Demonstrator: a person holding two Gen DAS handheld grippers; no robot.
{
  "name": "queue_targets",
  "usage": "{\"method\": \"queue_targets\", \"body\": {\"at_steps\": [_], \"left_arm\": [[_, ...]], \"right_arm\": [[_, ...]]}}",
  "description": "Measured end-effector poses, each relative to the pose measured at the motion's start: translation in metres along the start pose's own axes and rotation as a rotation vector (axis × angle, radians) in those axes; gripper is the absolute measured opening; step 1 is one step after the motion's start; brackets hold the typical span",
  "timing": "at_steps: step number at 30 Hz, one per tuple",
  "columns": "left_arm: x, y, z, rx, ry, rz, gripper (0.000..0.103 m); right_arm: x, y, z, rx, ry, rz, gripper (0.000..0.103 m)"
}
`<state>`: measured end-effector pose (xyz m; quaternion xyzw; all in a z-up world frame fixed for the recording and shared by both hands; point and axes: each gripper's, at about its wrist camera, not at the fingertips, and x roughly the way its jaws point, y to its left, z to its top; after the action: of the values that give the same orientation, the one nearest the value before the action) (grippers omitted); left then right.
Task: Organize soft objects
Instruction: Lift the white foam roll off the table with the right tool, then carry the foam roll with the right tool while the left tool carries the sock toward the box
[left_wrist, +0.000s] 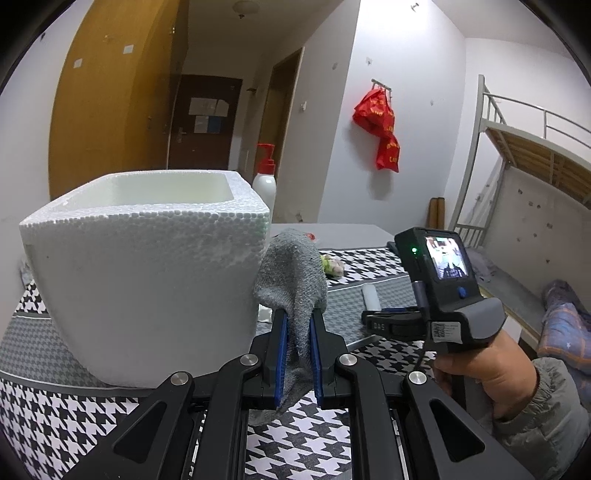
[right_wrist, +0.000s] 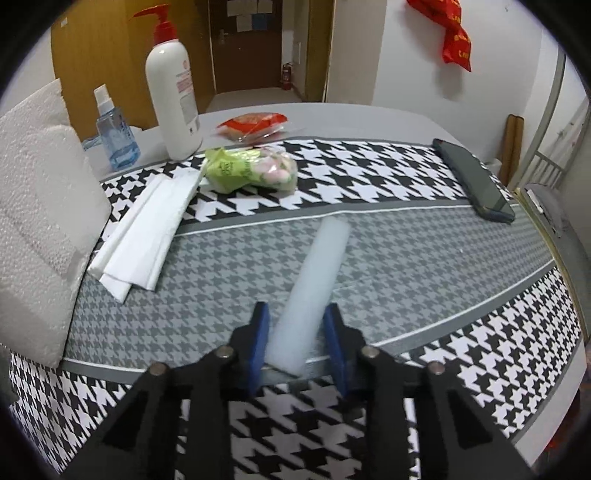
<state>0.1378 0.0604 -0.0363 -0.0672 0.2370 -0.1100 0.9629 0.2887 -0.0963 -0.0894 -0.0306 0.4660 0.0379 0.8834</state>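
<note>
My left gripper (left_wrist: 298, 314) is shut on a grey sock (left_wrist: 295, 280), held above the table just right of a white foam box (left_wrist: 144, 273). The box is open-topped and stands on the houndstooth tablecloth (left_wrist: 325, 439). My right gripper (right_wrist: 297, 314) is open, its blue pads either side of the near end of a white foam roll (right_wrist: 314, 280) lying on the cloth; whether the pads touch it I cannot tell. The right gripper and roll (left_wrist: 370, 297) also show in the left wrist view. A green bag of soft pink items (right_wrist: 251, 170) and folded white tissues (right_wrist: 147, 236) lie farther back.
A white pump bottle (right_wrist: 173, 92), a blue spray bottle (right_wrist: 114, 136) and a red packet (right_wrist: 251, 125) stand at the back of the table. A black phone (right_wrist: 472, 181) lies at the right edge. The foam box's side (right_wrist: 37, 221) fills the left of the right wrist view.
</note>
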Motion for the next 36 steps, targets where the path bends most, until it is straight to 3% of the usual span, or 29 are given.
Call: {"method": "queue_targets", "body": {"at_steps": [6, 8, 36], "left_arm": [[-0.008, 0.006, -0.002, 0.011, -0.008, -0.005, 0.012], [-0.010, 0.005, -0.003, 0.023, -0.011, 0.001, 0.012], [-0.024, -0.030, 0.028, 0.088, -0.079, 0.065, 0.012]], "right_arm": [[0.001, 0.002, 0.004, -0.002, 0.003, -0.017, 0.022], [-0.001, -0.001, 0.006, 0.018, -0.007, 0.000, 0.012], [-0.112, -0.040, -0.006, 0.035, -0.273, 0.258, 0.012]]}}
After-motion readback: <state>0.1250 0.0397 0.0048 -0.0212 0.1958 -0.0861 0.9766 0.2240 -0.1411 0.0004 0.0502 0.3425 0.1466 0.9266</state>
